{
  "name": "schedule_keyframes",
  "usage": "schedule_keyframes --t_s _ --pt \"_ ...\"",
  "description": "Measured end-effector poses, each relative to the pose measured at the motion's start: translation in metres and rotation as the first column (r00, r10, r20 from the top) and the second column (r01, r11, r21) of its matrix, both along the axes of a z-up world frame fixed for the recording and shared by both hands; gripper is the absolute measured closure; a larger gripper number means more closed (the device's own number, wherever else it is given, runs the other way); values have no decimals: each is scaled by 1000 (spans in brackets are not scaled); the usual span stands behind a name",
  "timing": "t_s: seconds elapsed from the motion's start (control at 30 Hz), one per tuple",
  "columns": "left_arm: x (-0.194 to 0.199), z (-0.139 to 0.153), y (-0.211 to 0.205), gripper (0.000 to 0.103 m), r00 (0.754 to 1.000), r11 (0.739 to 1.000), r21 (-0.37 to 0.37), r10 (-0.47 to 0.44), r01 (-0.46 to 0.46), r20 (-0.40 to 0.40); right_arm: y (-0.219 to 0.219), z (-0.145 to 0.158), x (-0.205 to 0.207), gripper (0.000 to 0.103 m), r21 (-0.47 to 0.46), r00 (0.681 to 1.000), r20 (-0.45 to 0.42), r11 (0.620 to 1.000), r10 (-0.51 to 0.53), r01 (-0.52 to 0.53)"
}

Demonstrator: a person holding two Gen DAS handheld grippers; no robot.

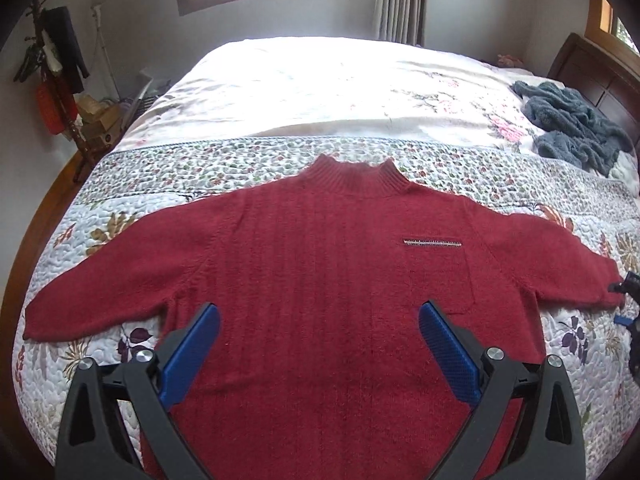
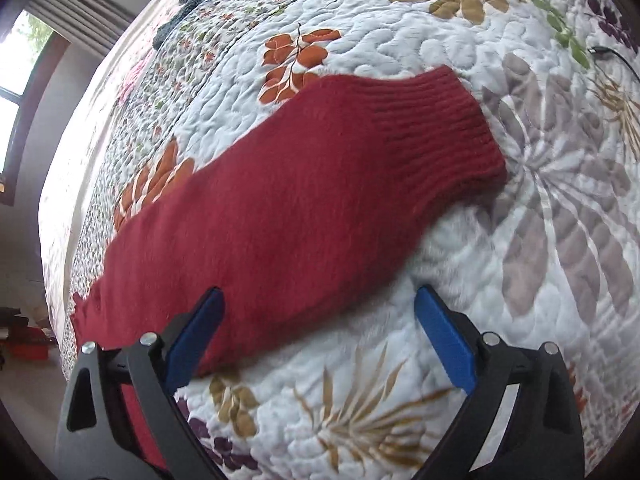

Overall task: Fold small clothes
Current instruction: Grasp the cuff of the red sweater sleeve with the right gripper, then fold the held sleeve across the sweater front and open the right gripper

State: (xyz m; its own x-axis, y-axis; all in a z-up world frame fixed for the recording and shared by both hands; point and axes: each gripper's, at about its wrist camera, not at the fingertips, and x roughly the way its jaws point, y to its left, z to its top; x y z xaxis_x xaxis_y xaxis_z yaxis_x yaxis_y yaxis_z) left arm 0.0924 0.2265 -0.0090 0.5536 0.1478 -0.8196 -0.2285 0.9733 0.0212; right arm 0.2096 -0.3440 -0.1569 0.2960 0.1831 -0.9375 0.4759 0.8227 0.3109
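A red knitted sweater (image 1: 320, 264) lies flat, front up, on the floral quilt (image 1: 224, 160), collar at the far side and both sleeves spread outward. My left gripper (image 1: 319, 312) hovers open over the sweater's lower body, holding nothing. In the right wrist view the sweater's right sleeve (image 2: 304, 208) runs diagonally, its ribbed cuff (image 2: 436, 128) toward the upper right. My right gripper (image 2: 319, 300) is open above the sleeve's lower edge, its left finger over red knit and its right over bare quilt. A dark part of the right gripper (image 1: 628, 284) shows beside that cuff in the left wrist view.
A crumpled blue-grey fuzzy garment (image 1: 576, 124) lies on the bed at the far right, near the wooden headboard (image 1: 592, 68). A coat stand (image 1: 52, 80) with hanging things stands left of the bed. A thin dark cable (image 2: 612, 54) lies on the quilt past the cuff.
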Motion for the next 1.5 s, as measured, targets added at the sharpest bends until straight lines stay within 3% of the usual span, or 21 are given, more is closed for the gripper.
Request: schedule_keyframes --t_s 0.03,0.13,0.2,0.27,0.3,0.33,0.37,0.6,0.83,1.2,1.5 --pt "2 -2 -2 4 1000 1000 6 -1 1 -3 0 -1 3 9 -11 1000 3 1000 5 -5" --pt "5 -8 -3 4 1000 1000 8 0 0 -16 -1 0 10 37 -52 1000 4 999 1 -1" --pt "5 -12 -2 4 1000 1000 7 3 -3 -26 -9 -2 16 45 -38 1000 15 999 -13 14" --pt "6 -17 -1 4 999 1000 10 5 -4 -36 -12 1 16 68 -36 999 31 999 -14 15" --pt "6 -18 -1 4 999 1000 12 5 -5 -41 -13 2 15 75 -36 999 40 999 -12 13" --pt "5 -20 1 4 999 1000 13 7 -6 -45 -14 5 13 91 -5 998 67 1000 -7 7" --pt "5 -22 3 4 999 1000 13 10 -10 -51 -14 6 13 93 25 996 83 1000 -8 6" --pt "-4 -31 22 4 997 999 17 44 -42 -67 22 40 8 93 57 983 176 996 54 -64" --pt "-12 -35 44 4 993 997 6 79 -78 -87 113 65 7 93 -16 957 189 975 219 -220" --pt "-18 -36 59 4 992 996 -21 87 -89 -91 289 85 5 93 -98 826 240 859 510 -502" --pt "-23 -37 75 4 990 993 -34 109 -113 -89 383 59 -2 93 -210 736 160 751 658 -626"
